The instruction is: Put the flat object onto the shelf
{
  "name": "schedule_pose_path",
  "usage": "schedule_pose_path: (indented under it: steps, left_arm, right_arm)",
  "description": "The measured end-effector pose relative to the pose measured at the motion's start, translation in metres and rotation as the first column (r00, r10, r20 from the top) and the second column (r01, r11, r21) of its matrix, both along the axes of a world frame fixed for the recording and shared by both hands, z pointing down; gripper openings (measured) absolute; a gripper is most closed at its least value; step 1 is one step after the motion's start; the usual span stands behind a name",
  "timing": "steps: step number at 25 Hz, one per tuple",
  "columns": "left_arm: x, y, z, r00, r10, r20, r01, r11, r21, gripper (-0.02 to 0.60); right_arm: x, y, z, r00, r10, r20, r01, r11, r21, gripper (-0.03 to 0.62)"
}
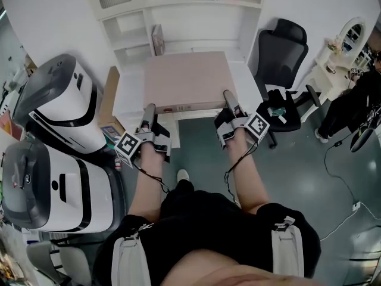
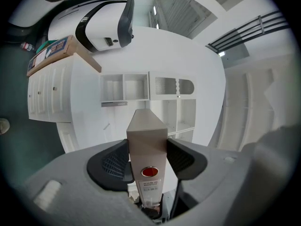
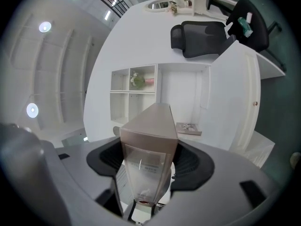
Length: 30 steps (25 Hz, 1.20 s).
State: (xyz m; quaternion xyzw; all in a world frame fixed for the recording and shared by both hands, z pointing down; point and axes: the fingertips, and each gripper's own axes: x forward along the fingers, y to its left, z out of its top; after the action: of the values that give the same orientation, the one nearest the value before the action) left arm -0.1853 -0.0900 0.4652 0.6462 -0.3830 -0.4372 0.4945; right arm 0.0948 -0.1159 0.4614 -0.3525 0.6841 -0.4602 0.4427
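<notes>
A flat pinkish-beige box (image 1: pixel 188 79) is held level in front of me, one near corner in each gripper. My left gripper (image 1: pixel 148 111) is shut on its near left edge, my right gripper (image 1: pixel 228 98) on its near right edge. In the left gripper view the box's narrow edge (image 2: pixel 146 142), with a red sticker, fills the gap between the dark pads (image 2: pixel 109 163). The right gripper view likewise has the box (image 3: pixel 150 140) pinched between its pads (image 3: pixel 190 163). The white shelf unit (image 1: pixel 178 16) stands straight ahead, beyond the box's far edge; its open compartments (image 2: pixel 124 88) (image 3: pixel 141 91) face both gripper cameras.
Two large white-and-grey machines (image 1: pixel 59 100) (image 1: pixel 47 186) stand to my left, with a cardboard carton (image 1: pixel 107 100) beside them. A black office chair (image 1: pixel 280 46) is at the right, a white vanity with a mirror (image 1: pixel 348 37) further right. A booklet (image 3: pixel 189 128) lies in a shelf compartment.
</notes>
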Motion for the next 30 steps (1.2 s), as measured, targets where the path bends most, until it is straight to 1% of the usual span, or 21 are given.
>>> schedule_pose_path:
  steps: [4,11,16,22,26,30]
  left_arm:
    - [-0.001,-0.059,-0.006,1.000,0.015,-0.011,-0.015,1.000,-0.016,0.256]
    - [-0.008,-0.170,-0.021,0.999,0.050,0.013,-0.050,0.999,-0.017,0.256]
    - [-0.011,-0.229,-0.027,0.997,0.074,0.020,-0.074,0.997,-0.009,0.256]
    - [0.000,-0.273,-0.035,0.997,0.065,0.031,-0.065,0.998,-0.005,0.256]
    - [0.012,-0.290,-0.033,0.998,0.055,0.025,-0.055,0.998,-0.022,0.256]
    - [0.016,-0.302,-0.038,0.999,0.029,0.025,-0.029,1.000,-0.012,0.256]
  right_arm:
    - [0.000,-0.055,-0.012,1.000,0.017,-0.011,-0.017,1.000,-0.013,0.293]
    - [-0.007,-0.154,-0.018,0.999,0.042,-0.006,-0.042,0.999,-0.030,0.293]
    - [-0.009,-0.210,-0.022,0.998,0.067,-0.002,-0.067,0.997,-0.025,0.295]
    - [0.001,-0.254,-0.029,0.999,0.053,0.005,-0.052,0.998,-0.021,0.295]
    - [0.013,-0.277,-0.030,0.999,0.036,-0.005,-0.036,0.999,-0.022,0.296]
    - [0.017,-0.296,-0.037,1.000,0.006,0.004,-0.006,1.000,-0.026,0.295]
